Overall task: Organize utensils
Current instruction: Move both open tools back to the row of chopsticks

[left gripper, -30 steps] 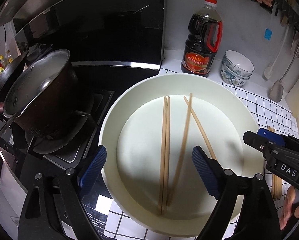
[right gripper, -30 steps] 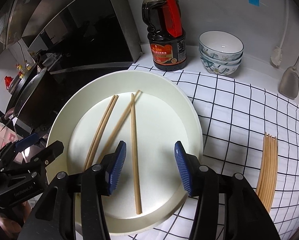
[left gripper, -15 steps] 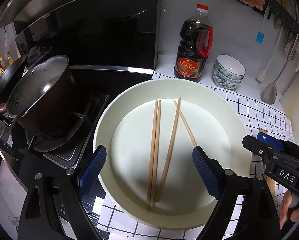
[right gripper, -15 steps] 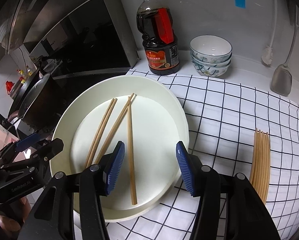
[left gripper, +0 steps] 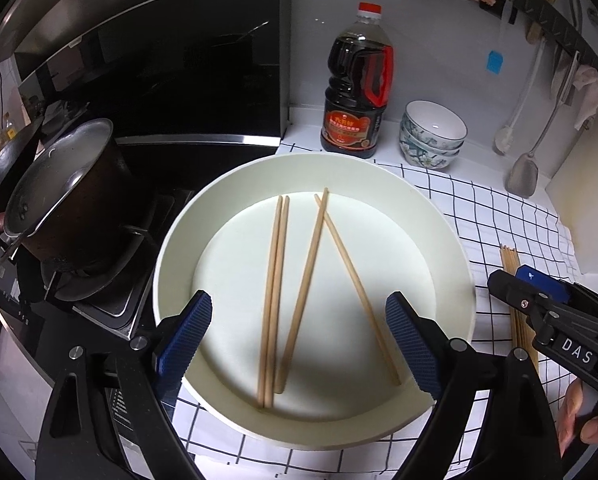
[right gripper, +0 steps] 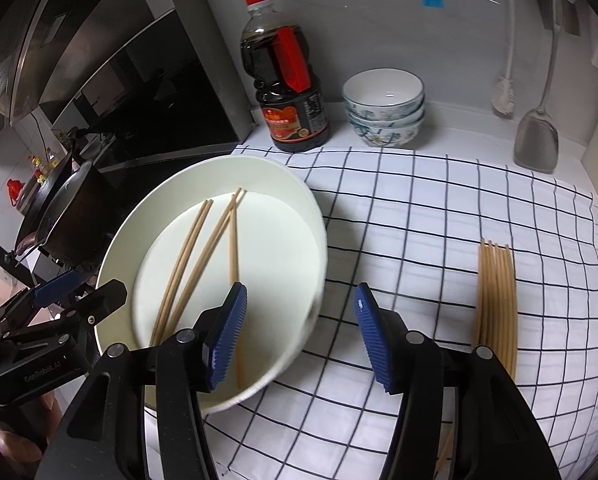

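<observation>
Four chopsticks [left gripper: 299, 288] lie loose in a white plate [left gripper: 451, 240] on the checked cloth [right gripper: 419, 208]. The left gripper [left gripper: 299, 344] hovers above them, jaws wide and empty; the right gripper [right gripper: 299, 332], opening over the plate's right rim, appears empty. A bundle of chopsticks [right gripper: 495, 296] lies far right.

A home kitchen is shown. In the left wrist view a gas hob [left gripper: 111, 280] is seen at nine o'clock, with a dark pot [left gripper: 63, 196] set on its burner under a glossy black backsplash [left gripper: 179, 80]. A soy sauce bottle [left gripper: 357, 88] is stood against the wall at twelve o'clock, and stacked bowls [left gripper: 433, 134] are placed just beside it. A spatula [left gripper: 523, 176] and a brush [left gripper: 507, 136] are hung from a rail at two o'clock. The counter is covered by a checked cloth [right gripper: 419, 208].
</observation>
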A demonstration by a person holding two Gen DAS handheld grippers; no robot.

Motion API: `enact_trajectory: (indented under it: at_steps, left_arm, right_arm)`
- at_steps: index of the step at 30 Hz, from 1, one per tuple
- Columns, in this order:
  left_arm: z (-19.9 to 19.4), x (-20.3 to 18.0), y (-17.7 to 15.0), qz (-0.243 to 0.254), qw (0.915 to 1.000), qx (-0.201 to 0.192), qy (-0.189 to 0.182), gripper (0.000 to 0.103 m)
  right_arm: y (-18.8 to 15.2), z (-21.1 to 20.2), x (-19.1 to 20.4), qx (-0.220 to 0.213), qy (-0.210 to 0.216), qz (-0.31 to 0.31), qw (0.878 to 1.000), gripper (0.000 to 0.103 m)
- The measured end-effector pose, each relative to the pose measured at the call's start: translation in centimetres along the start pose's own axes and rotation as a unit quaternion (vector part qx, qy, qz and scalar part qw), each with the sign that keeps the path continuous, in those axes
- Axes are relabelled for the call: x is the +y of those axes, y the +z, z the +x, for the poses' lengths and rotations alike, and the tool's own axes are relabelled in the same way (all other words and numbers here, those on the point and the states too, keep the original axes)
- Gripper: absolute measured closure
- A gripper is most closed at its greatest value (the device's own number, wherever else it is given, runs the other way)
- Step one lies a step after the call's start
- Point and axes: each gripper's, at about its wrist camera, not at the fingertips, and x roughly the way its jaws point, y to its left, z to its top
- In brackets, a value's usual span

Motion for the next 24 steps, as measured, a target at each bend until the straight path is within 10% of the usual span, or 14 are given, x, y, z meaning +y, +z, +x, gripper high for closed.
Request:
enact_trajectory:
  at_steps: [24]
  left_arm:
    - [-0.6,-7.6,-0.5,0.042,0.9982,0.004,-0.042,0.01]
  right_arm:
    - [-2.7,-3.5,-6.7,-0.015,-0.025,0.044,0.999,0.037]
